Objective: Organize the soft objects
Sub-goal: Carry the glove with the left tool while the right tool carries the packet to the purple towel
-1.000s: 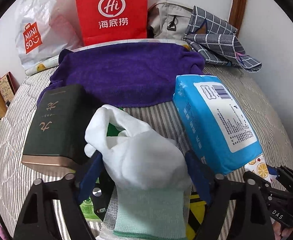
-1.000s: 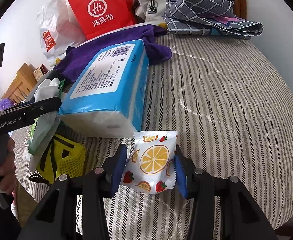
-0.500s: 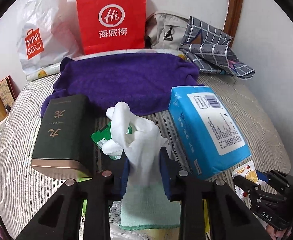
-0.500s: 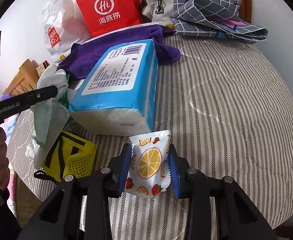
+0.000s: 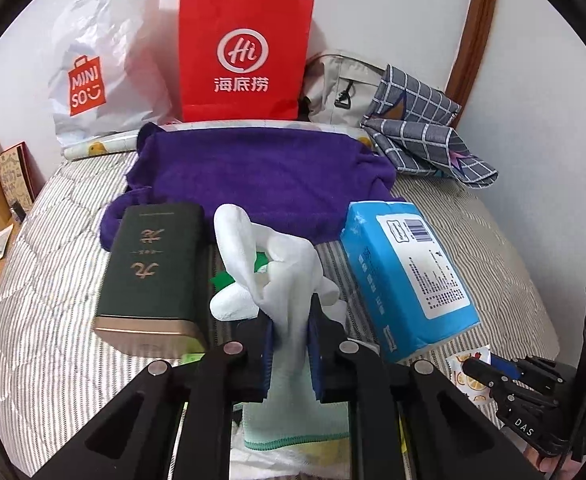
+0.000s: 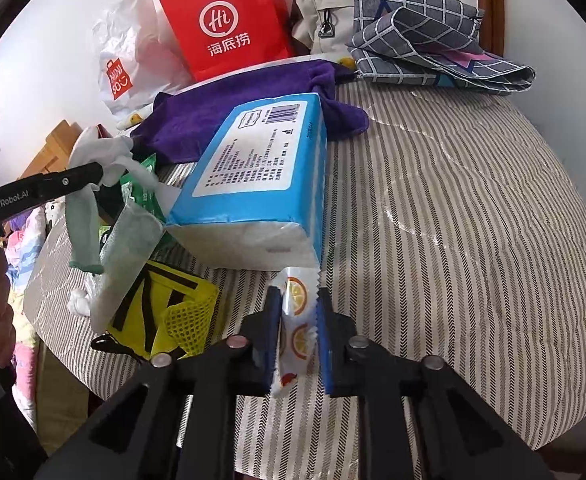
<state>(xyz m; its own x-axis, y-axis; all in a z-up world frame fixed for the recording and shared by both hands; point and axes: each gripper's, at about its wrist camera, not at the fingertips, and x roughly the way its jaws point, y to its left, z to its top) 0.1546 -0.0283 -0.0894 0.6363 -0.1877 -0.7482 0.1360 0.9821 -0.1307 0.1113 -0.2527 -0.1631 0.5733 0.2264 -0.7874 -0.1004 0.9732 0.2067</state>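
My left gripper [image 5: 291, 336] is shut on a white glove with a pale green cuff [image 5: 281, 264] and holds it above the striped bed; the glove [image 6: 93, 160] also hangs from it in the right wrist view. My right gripper [image 6: 299, 320] is shut on a small fruit-print packet [image 6: 297, 332], lifted off the bed beside a blue tissue pack [image 6: 261, 168]. The packet [image 5: 467, 368] and the tissue pack [image 5: 409, 276] show at the lower right of the left wrist view. A purple towel [image 5: 261, 176] lies behind.
A dark green box [image 5: 153, 272] lies left of the glove. A red paper bag [image 5: 245, 56], a white plastic bag [image 5: 101, 64], a beige bag [image 5: 341, 84] and a checked cloth [image 5: 425, 136] stand along the wall. A yellow mesh pouch [image 6: 165, 312] lies at the bed's edge.
Both grippers closed from wide open onto what sat between their fingers: the left on the glove, the right on the packet. Both then rose off the bed.
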